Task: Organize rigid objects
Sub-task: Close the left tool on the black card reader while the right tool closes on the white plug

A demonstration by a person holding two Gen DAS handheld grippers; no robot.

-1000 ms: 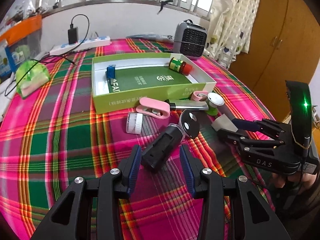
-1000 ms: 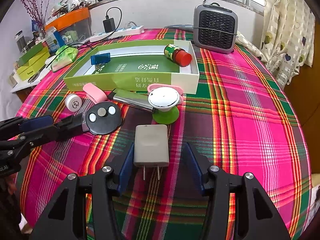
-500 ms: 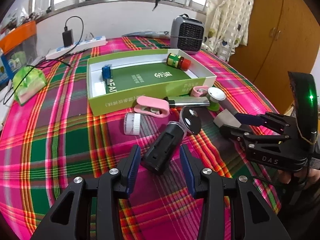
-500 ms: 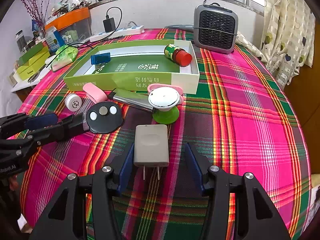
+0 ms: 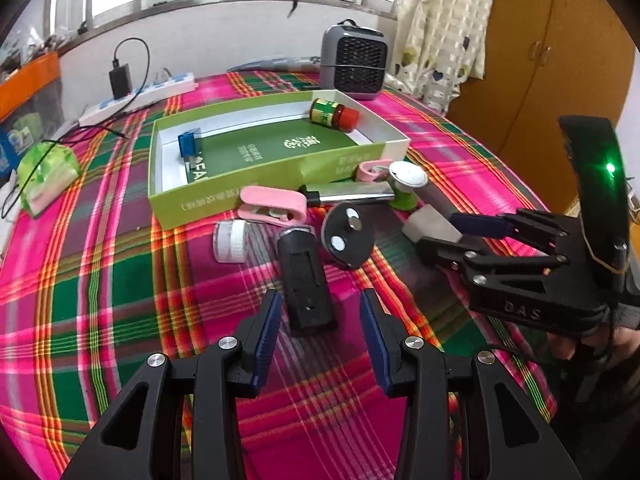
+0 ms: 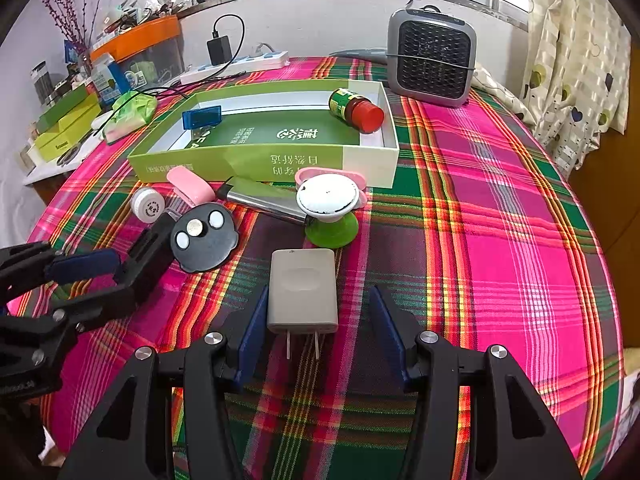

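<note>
Tool positions matter first: at the bottom of the left wrist view the left tool stands apart around the near end of the black rectangular plastic block, pads clear of it. Centre it, then close squarely on the long sides. Low in the right wrist view the right tool is likewise apart, straddling the grey flat plug adapter; grip the body, not the prongs. Farther up, the green open cardboard box on the plaid-clothed surface looks the likely destination.
</note>
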